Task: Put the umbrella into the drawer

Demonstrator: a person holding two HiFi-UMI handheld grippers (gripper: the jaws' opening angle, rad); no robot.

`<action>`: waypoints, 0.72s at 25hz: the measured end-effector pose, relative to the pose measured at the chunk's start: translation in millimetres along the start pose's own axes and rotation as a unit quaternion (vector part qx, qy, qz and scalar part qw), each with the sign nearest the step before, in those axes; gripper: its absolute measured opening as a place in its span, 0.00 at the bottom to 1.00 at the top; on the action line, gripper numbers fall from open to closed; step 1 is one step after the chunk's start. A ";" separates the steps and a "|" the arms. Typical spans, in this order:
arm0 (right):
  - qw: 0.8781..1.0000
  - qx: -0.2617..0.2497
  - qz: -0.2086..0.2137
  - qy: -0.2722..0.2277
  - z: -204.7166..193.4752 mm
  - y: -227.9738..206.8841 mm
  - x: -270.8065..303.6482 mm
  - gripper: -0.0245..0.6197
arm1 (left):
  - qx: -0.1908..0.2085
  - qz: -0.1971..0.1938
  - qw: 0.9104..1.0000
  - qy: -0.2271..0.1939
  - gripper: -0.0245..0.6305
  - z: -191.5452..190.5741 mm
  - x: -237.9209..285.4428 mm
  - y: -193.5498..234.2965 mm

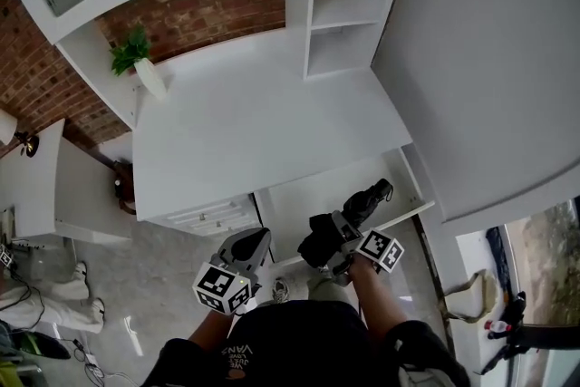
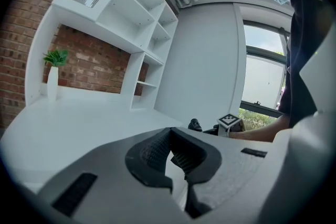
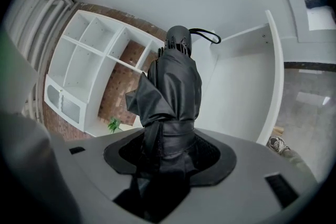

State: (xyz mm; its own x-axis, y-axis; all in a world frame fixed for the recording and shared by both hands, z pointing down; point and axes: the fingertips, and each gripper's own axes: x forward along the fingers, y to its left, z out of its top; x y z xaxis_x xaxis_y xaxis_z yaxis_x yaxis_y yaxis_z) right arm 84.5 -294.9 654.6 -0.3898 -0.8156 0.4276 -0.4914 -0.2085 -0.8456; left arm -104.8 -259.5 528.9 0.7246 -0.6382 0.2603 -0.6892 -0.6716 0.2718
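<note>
A folded black umbrella sticks out of my right gripper, whose jaws are shut on its strapped middle. Its handle end with a wrist loop points over the open white drawer under the desk's right side; the umbrella hangs just above the drawer's inside. My left gripper is held beside it on the left, in front of the desk edge, shut with nothing between its pads. From the left gripper view the right gripper's marker cube shows at the right.
The white desk top carries a small plant in a white vase. Open shelves rise at the back, a tall white panel stands on the right. Closed drawers with knobs sit left of the open one. A shoe lies on the floor.
</note>
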 end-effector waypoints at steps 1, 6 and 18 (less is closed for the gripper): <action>1.000 0.005 -0.005 0.006 2.4 -5.7 7.4 0.40 | -0.001 0.004 1.000 0.000 0.05 0.4 4.5 0.5; 0.998 0.035 -0.037 0.037 14.4 -35.4 44.8 0.40 | -0.006 0.030 1.000 0.003 0.05 1.8 30.4 8.4; 0.985 0.081 -0.139 0.062 35.2 -107.6 115.1 0.40 | -0.022 0.059 0.998 0.014 0.05 -2.2 71.7 12.8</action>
State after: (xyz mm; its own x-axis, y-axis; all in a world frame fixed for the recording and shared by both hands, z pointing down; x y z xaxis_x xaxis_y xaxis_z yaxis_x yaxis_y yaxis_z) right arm 119.9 -385.4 783.6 -0.3543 -0.6452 0.6769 -0.4649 -0.5065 -0.7262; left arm -61.7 -313.0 553.1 0.6384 -0.7006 0.3188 -0.7697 -0.5748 0.2778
